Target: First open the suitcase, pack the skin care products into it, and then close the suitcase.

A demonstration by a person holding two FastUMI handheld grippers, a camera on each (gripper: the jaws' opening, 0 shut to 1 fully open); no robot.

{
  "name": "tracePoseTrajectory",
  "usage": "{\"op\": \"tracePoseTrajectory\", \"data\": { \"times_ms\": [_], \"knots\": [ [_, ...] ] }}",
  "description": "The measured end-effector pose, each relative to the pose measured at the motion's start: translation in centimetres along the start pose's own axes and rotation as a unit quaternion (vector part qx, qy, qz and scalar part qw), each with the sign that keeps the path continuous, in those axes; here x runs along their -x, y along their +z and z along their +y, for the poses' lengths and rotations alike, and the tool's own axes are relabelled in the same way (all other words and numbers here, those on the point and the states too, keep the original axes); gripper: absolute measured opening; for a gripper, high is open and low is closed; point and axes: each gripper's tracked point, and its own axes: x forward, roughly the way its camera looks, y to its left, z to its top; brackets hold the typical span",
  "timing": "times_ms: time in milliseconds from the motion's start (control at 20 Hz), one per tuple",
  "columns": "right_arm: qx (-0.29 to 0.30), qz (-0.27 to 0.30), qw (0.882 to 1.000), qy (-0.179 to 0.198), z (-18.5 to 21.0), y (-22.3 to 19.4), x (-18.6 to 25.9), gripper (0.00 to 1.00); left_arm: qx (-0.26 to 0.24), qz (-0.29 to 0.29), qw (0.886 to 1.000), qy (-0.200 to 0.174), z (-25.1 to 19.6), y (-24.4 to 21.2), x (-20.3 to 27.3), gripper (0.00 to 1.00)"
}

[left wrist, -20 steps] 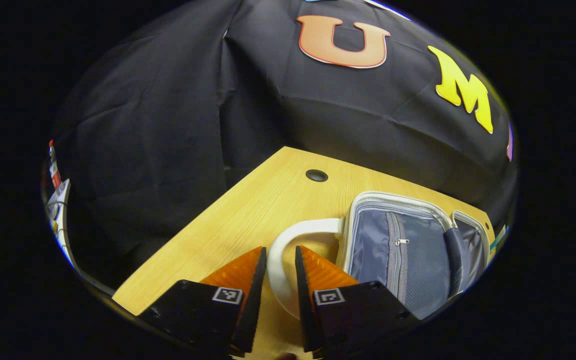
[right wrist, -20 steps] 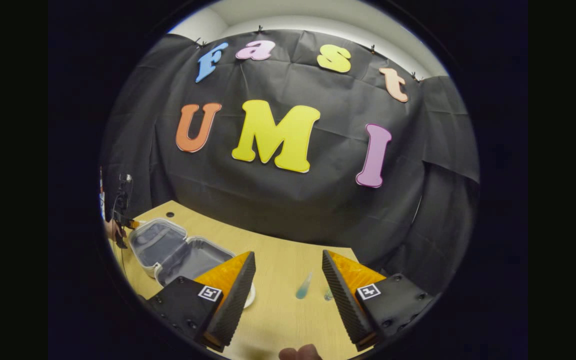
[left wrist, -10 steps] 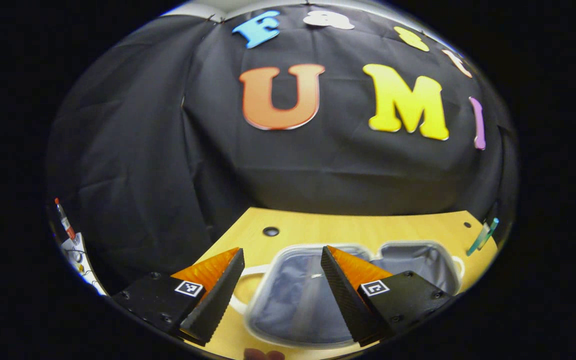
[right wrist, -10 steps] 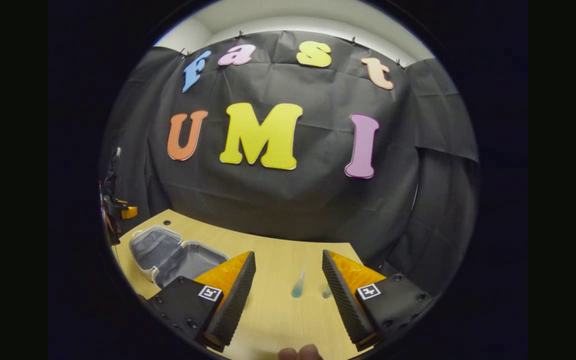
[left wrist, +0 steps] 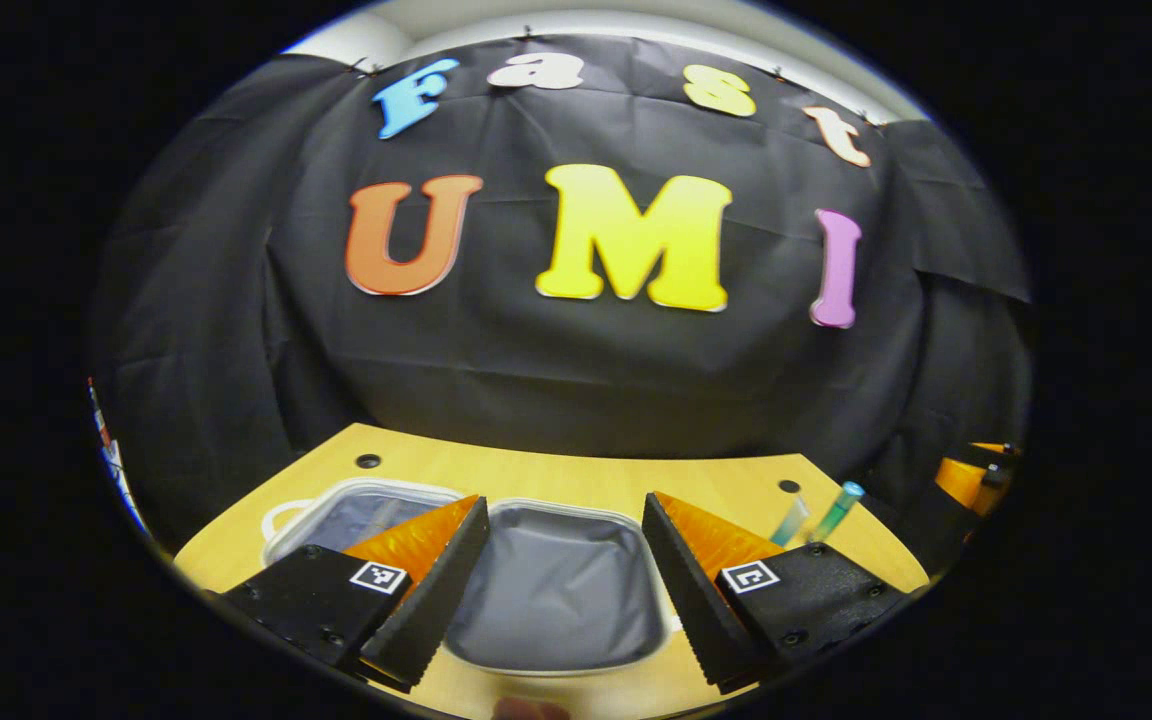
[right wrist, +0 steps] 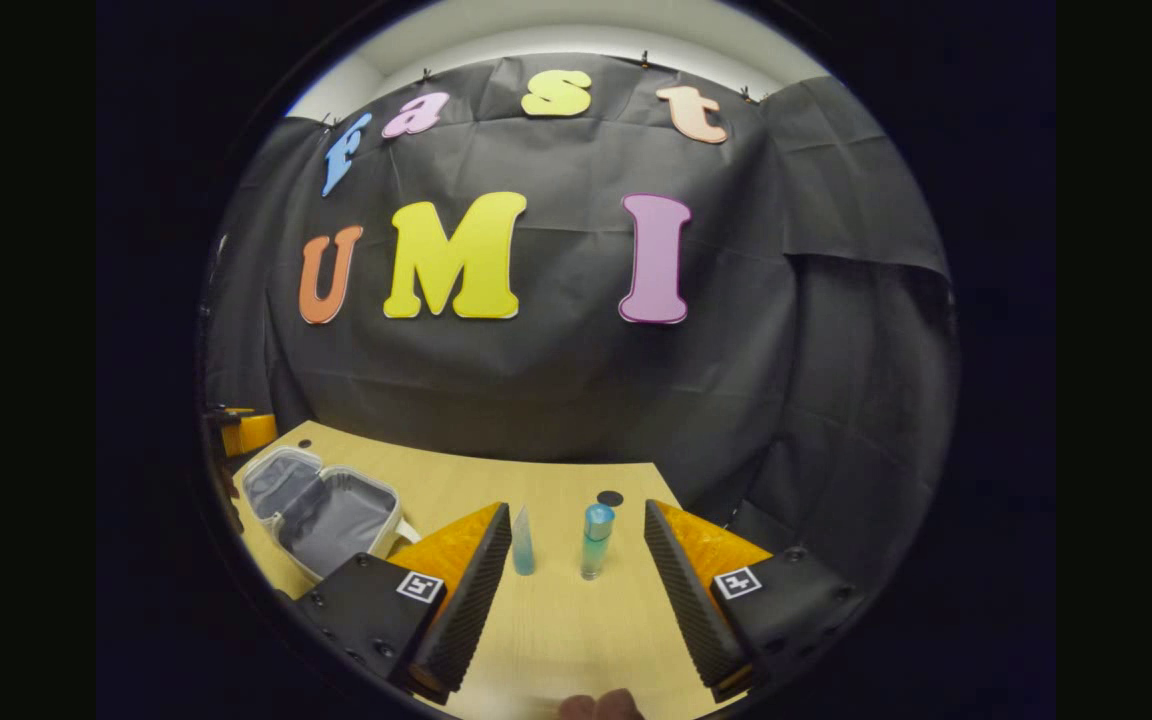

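In the left gripper view, the left claw (left wrist: 564, 590) stood wide open and held nothing, with its two fingers spread above the open suitcase (left wrist: 551, 590). The suitcase lay flat on the wooden worktop (left wrist: 576, 478), both halves showing a grey lining, and a white handle (left wrist: 276, 517) stood out at its far left end. To the right, two skin care items stood near the worktop's right edge: a pale tube (left wrist: 791, 520) and a bottle with a blue cap (left wrist: 836, 508), just beside each other.

In the right gripper view, the right claw (right wrist: 576, 590) was also wide open and empty. Between its fingers, farther on the worktop (right wrist: 556, 640), stood upright the blue tube (right wrist: 523, 540) and the blue-capped bottle (right wrist: 595, 540), near each other but apart. The open suitcase (right wrist: 321, 510) lay well to the left, by the worktop's left edge.
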Motion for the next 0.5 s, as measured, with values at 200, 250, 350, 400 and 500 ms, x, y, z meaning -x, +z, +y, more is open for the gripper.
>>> {"op": "tracePoseTrajectory", "data": {
  "times_ms": [200, 250, 350, 400, 500],
  "knots": [
    [0.009, 0.003, 1.000, 0.010, -3.0, -0.6, -0.2, 0.77, -0.016, 0.028, 0.997, -0.068, -9.3, -2.7, -1.8, 0.98],
    [0.008, 0.007, 1.000, 0.010, -3.8, -0.9, -0.3, 0.77, -0.024, 0.035, 0.996, -0.081, -11.0, -3.3, -2.4, 0.98],
    [0.003, 0.020, 1.000, 0.012, -5.4, -1.8, -0.5, 0.79, -0.030, 0.045, 0.993, -0.106, -14.6, -4.8, -3.9, 0.98],
    [0.003, 0.024, 1.000, 0.011, -6.3, -2.1, -0.6, 0.79, -0.032, 0.049, 0.991, -0.119, -16.4, -5.8, -4.3, 0.99],
    [0.009, 0.031, 0.999, 0.005, -8.0, -2.5, -0.7, 0.77, -0.045, 0.059, 0.989, -0.129, -19.1, -7.7, -6.1, 0.99]
  ]
}}
